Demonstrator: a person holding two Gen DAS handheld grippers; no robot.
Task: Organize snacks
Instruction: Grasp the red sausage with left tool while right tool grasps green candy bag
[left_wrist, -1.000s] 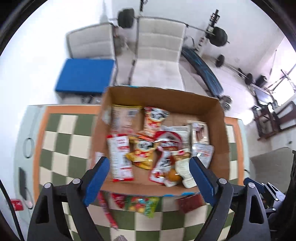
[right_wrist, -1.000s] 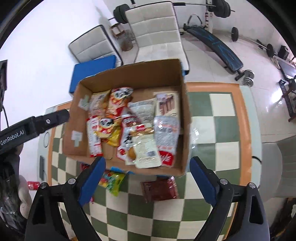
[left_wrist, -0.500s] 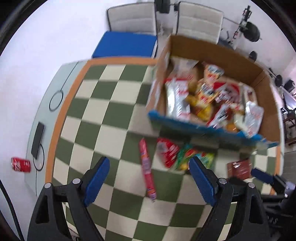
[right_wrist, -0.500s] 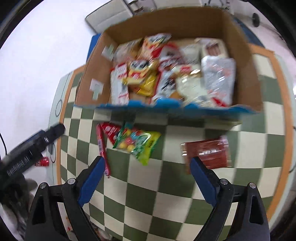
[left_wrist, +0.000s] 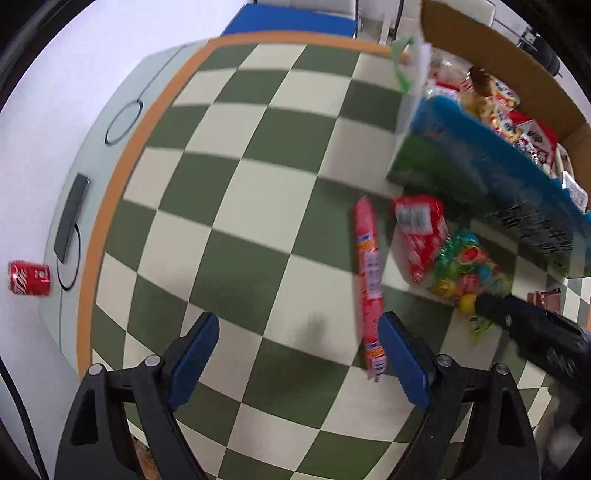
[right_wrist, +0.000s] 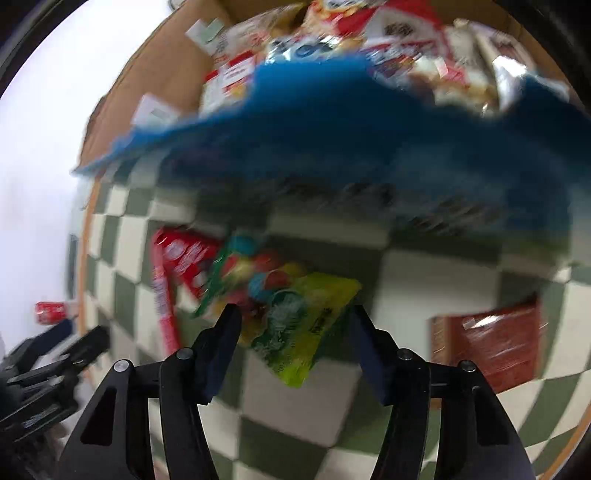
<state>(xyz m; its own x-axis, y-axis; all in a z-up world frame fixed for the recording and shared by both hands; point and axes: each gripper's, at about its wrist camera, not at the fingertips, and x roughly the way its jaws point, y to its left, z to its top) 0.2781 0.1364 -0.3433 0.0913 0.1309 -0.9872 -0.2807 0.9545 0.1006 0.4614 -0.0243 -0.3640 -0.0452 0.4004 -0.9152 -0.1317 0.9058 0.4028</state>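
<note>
The right claw (right_wrist: 295, 332) hangs low over the checked table (left_wrist: 229, 206), with its 2 fingers spread wide. The green and yellow candy bag (right_wrist: 295, 314) lies right between the fingertips, but the fingers are not squeezing it. The left claw (left_wrist: 297, 354) is wide open too and holds nothing. The long pink stick snack (left_wrist: 369, 280) lies just beside its right finger (left_wrist: 400, 363), with its near end almost touching.

The snacks still outside lie on the table by the near wall of the cardboard box (left_wrist: 480, 162). These are the pink stick, a red packet (left_wrist: 421, 236), the candy bag and a brown packet (right_wrist: 491, 343) off toward the table's right edge. The box is already full of snacks.

Here is what could go wrong. The candy bag is soft and puffy, so if the right claw closes on only a thin corner, the bag may slip out on the way up. The red packet touches the bag and seems tucked partly under it, so it could get dragged along. The box wall is very near, so the claw or the bag could bump it and push the box. The 2 claws are also near each other, and the left one could knock the pink stick away. The right view is very blurry, which hints at fast moving, and a fast grab could miss.
</note>
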